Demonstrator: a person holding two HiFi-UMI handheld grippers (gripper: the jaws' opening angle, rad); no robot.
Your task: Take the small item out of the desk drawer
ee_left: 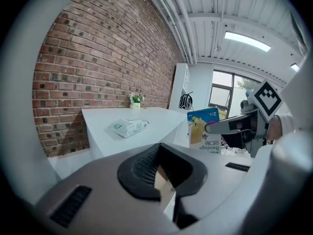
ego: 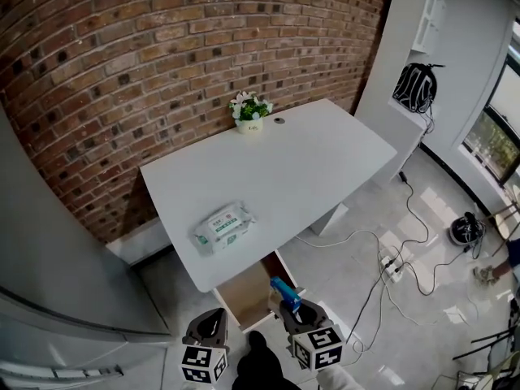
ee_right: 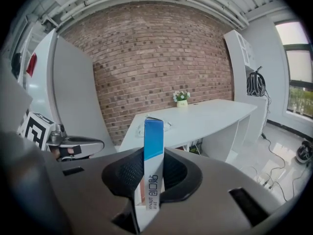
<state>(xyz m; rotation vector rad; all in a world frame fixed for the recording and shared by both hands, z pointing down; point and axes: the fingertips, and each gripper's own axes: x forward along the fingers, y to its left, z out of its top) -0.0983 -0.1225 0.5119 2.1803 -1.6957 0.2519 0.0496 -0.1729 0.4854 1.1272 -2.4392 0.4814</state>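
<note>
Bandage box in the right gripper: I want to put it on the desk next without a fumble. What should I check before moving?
1. Grip: right gripper closed on the bandage box, box upright: ok.
2. Box out of the drawer: ok.
3. Bare spot on the desk beyond the wipes pack: ok.
4. Left gripper empty, jaws slightly apart: ok.
5. Drawer shut: not ok, it stands open.
6. Anything else inside the drawer: cannot tell, inside partly hidden.
</note>
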